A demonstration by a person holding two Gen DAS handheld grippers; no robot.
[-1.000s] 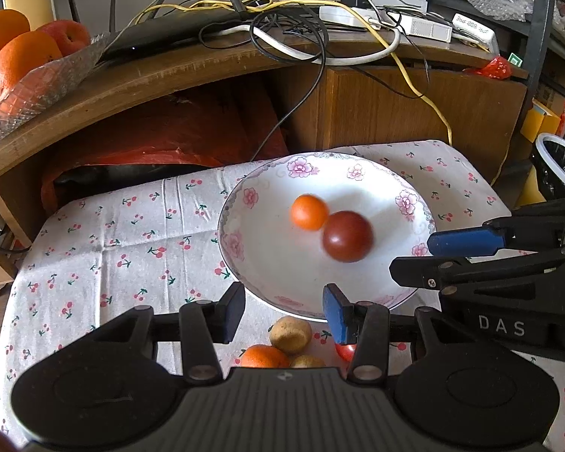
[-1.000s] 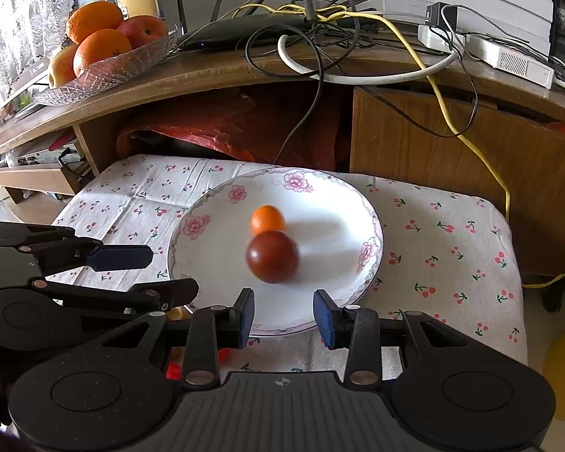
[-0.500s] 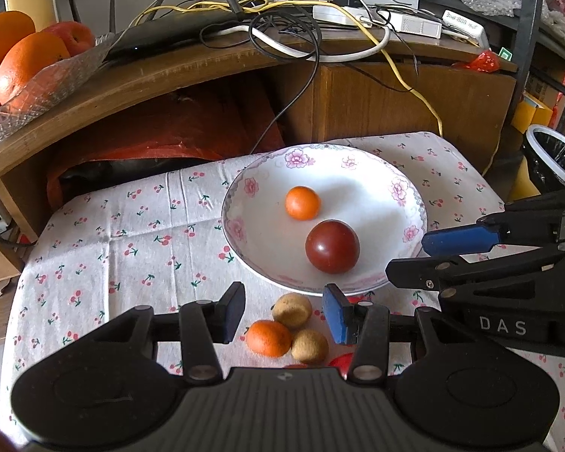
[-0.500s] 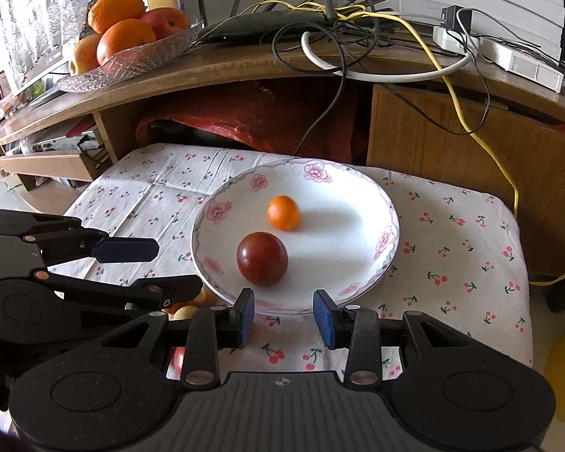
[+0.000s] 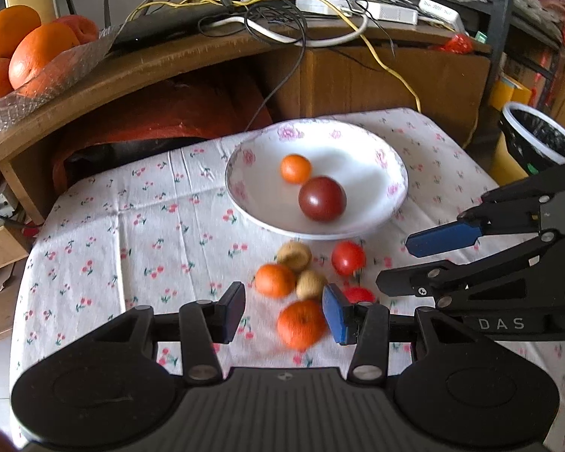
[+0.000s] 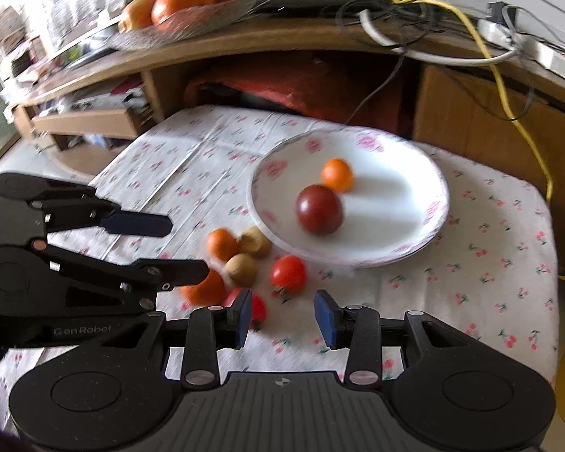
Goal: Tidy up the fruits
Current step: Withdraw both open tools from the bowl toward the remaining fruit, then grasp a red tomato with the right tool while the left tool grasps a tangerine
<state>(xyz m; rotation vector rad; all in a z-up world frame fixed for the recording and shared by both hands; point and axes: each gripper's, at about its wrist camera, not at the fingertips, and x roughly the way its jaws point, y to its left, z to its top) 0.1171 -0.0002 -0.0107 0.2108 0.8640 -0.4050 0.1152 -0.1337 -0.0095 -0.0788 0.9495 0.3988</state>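
Floral-clothed surface (image 5: pixel 139 241) with loose fruit, a plate and two empty, open hand-held grippers.

Nearest, the left hand-held gripper (image 5: pixel 282 310) hovers, jaws apart, over an orange (image 5: pixel 300 324); the right hand-held gripper (image 6: pixel 284 316), also spread, hangs just short of a red tomato (image 6: pixel 288 273). Beyond lies a cluster of small fruits (image 5: pixel 295 269), then the white plate (image 5: pixel 361 158) holding a dark tomato (image 5: pixel 322 199) and a small orange (image 5: pixel 295 168).

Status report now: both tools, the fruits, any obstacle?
Left tool open, empty. Right tool open, empty. Two fruits in plate; six on cloth. No obstacle.
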